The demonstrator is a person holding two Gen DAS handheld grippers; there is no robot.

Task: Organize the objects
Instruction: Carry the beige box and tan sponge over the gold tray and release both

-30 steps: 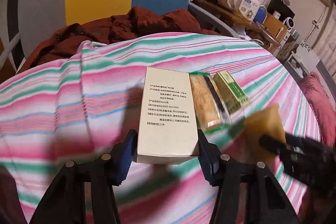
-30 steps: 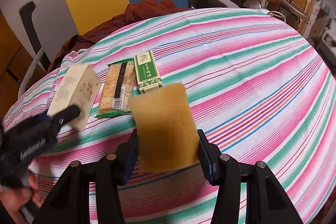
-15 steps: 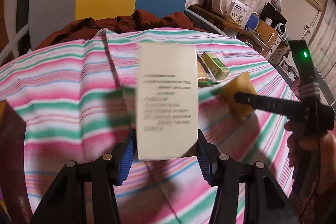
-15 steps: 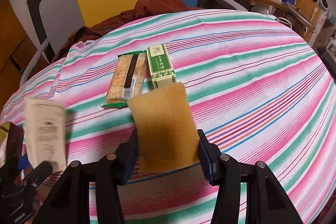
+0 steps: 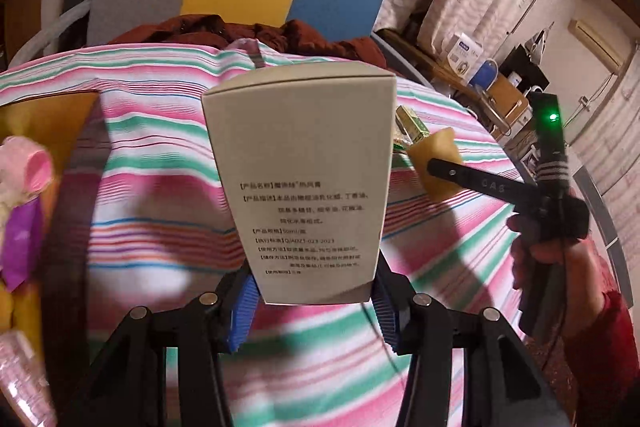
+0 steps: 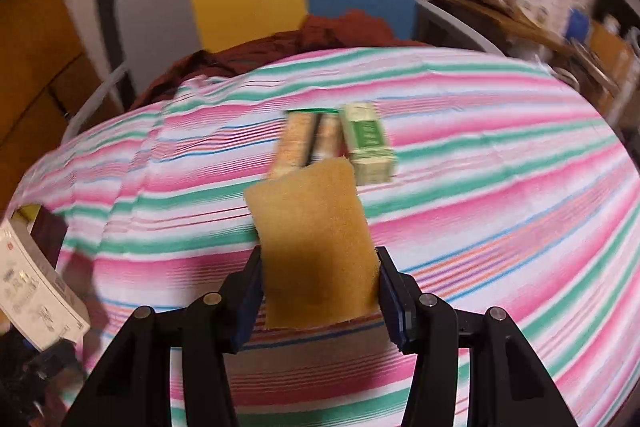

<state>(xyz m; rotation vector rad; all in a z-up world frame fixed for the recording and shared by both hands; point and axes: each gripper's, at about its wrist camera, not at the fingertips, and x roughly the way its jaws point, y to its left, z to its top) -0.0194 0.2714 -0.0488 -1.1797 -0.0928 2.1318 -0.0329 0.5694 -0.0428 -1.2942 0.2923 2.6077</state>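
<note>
L gripper (image 5: 312, 301) jaws just closed tighter on cream box (image 5: 304, 163) — now lifted off cloth; R gripper (image 6: 318, 291) still clamps sponge (image 6: 312, 247).

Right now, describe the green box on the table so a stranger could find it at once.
Start at the round table under the pink, green and white striped cloth. Near its middle, two packets lie side by side; the green box is the right one, touching or nearly touching a tan snack bar. It alone is a green and white carton, where its neighbour is a flat wrapper with a dark stripe.

Beige carton (image 5: 308, 179) in left claw (image 5: 312, 307)
</note>
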